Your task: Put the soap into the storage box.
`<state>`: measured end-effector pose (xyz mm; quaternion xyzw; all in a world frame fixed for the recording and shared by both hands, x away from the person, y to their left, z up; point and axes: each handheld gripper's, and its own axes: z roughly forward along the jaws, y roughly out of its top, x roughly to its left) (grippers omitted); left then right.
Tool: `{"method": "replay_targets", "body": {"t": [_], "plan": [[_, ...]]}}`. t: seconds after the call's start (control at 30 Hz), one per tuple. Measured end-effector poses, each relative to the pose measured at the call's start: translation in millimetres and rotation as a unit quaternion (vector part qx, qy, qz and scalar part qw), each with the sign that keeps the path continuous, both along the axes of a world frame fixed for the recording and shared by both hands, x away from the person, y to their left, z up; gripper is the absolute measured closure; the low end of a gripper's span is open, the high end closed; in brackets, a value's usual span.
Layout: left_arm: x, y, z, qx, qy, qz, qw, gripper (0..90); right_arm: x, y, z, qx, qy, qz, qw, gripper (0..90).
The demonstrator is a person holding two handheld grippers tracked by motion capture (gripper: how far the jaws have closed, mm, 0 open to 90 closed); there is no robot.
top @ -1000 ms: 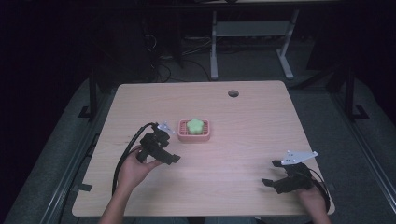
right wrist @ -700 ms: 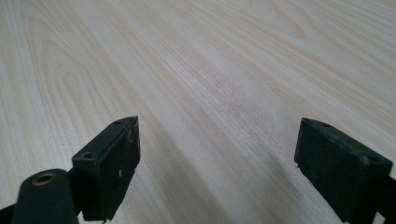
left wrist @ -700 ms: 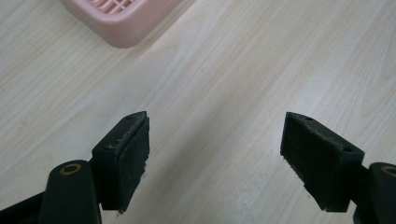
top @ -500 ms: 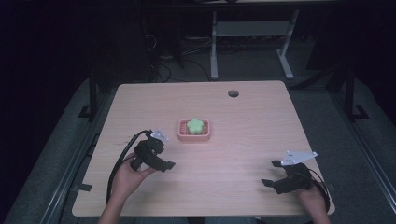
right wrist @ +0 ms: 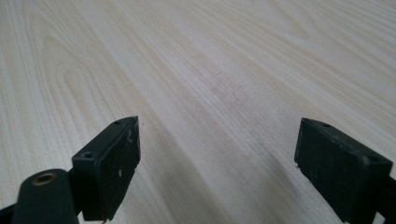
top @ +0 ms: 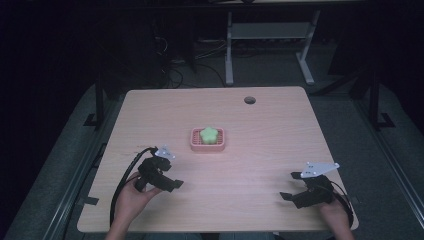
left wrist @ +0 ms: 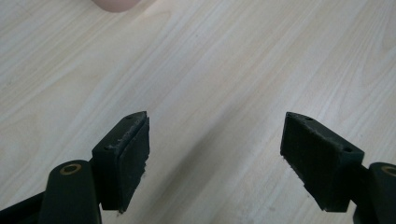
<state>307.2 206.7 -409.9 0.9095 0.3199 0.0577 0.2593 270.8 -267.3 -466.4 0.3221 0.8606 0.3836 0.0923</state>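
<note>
- Fingers [left wrist: 126,154] of the left gripper [top: 161,176] stand wide apart with nothing between them; bare wood grain shows through the gap in the left gripper view.
- Right gripper [top: 299,186] likewise: fingers [right wrist: 112,163] spread wide and empty, low over the surface [top: 270,135] at its near right.
- Green star-shaped piece [top: 208,134] sits in the pink tray [top: 194,145] near the middle of the surface, farther off and to the right of the left gripper and well apart from the right one.
- A pink rim [left wrist: 116,4] shows at the top edge of the left gripper view, so the tray lies ahead of that gripper but off its centre line.
- Risk, judged: reaching from this angle could bring one finger down on the tray wall instead of the green piece, pushing the tray away across the smooth wood.
- Risk: the tray looks light; a pinch on the green piece that also catches the rim could lift or tip both together.
- Risk: the cable [top: 125,175] looping on the near left could drag on the surface during a reach and pull the aim off.
- Right gripper is too far off to steady the tray without a long reach.
</note>
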Motion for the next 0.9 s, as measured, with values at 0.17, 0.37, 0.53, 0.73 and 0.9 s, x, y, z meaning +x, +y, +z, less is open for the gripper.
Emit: {"method": "replay_targets", "body": {"t": [0.17, 0.37, 0.53, 0.73, 0.9], "plan": [[-7.8, 3.2, -3.6, 0.003, -0.003, 0.001, 1.0, 24.0, -0.3, -0.3, 0.1, 0.0, 0.002, -0.003, 1.0, 13.8], [-13.7, 9.2, -10.6, 0.009, -0.002, 0.007, 0.9999, 24.0, -0.2, -0.3, -0.1, -0.002, -0.001, -0.002, 1.0, 13.8], [-19.2, 11.2, -11.9, 0.005, -0.006, 0.01, 0.9999, 24.0, -0.2, -0.5, -0.6, 0.0, 0.003, -0.004, 1.0, 13.8], [-27.7, 10.4, -14.3, 0.007, -0.01, 0.005, 0.9999, 24.0, -0.6, -0.6, -1.3, -0.001, 0.003, -0.005, 1.0, 13.8], [-36.1, 13.6, -16.0, 0.004, -0.019, 0.005, 0.9998, 23.9, -0.8, -0.5, -1.0, 0.0, 0.001, -0.003, 1.0, 13.8]]}}
